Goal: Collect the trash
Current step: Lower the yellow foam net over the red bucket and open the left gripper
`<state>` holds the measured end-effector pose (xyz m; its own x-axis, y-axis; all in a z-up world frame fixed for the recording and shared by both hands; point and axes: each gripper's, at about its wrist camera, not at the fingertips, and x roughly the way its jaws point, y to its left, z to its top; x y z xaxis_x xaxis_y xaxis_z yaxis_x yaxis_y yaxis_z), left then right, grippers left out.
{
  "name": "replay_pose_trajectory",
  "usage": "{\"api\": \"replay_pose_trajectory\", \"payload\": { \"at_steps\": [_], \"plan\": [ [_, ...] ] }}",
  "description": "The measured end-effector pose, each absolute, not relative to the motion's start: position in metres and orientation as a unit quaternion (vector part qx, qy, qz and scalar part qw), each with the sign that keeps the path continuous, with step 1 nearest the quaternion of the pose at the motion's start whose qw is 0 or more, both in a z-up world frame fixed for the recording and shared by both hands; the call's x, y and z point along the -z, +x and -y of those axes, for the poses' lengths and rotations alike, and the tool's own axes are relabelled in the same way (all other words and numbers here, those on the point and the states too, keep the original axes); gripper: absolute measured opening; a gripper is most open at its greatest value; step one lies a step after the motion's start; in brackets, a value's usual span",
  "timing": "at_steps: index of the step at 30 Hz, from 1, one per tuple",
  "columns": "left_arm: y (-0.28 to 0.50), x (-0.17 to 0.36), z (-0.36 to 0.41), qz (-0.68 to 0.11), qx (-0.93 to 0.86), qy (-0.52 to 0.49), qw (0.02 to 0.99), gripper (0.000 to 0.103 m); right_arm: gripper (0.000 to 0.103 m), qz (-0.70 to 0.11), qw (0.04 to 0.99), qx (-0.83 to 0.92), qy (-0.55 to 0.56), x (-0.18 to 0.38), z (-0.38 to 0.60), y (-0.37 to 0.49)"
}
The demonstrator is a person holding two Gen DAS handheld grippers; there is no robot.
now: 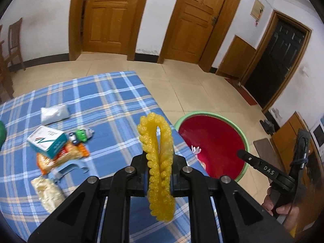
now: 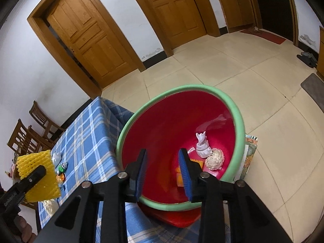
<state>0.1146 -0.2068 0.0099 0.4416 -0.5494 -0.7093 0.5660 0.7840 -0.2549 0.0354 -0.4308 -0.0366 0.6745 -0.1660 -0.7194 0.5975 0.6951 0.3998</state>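
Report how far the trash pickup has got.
Done: the red bin already holds a white wad, a crumpled wrapper and orange packets. In hand: the left gripper is shut on a yellow foam net; the right gripper is open and empty over the bin. Left on the table: a box, a white pouch, snack packets and more.

Both wrist fisheyes looked steeply down along their own claws: the left from close over the plaid-clothed desk (image 1: pixel 105 101) toward the doors, the right from nearer above the red bin (image 2: pixel 168 129), and both views shared that bin and the desk's edge.
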Motion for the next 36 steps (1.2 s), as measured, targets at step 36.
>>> {"api": "replay_pose_trajectory", "payload": {
  "at_steps": [36],
  "plan": [
    [0.114,0.027,0.34,-0.446,0.377,0.114,0.804,0.054,0.047,-0.323,0.823,0.28,0.375,0.061,0.481,0.002]
  ]
}}
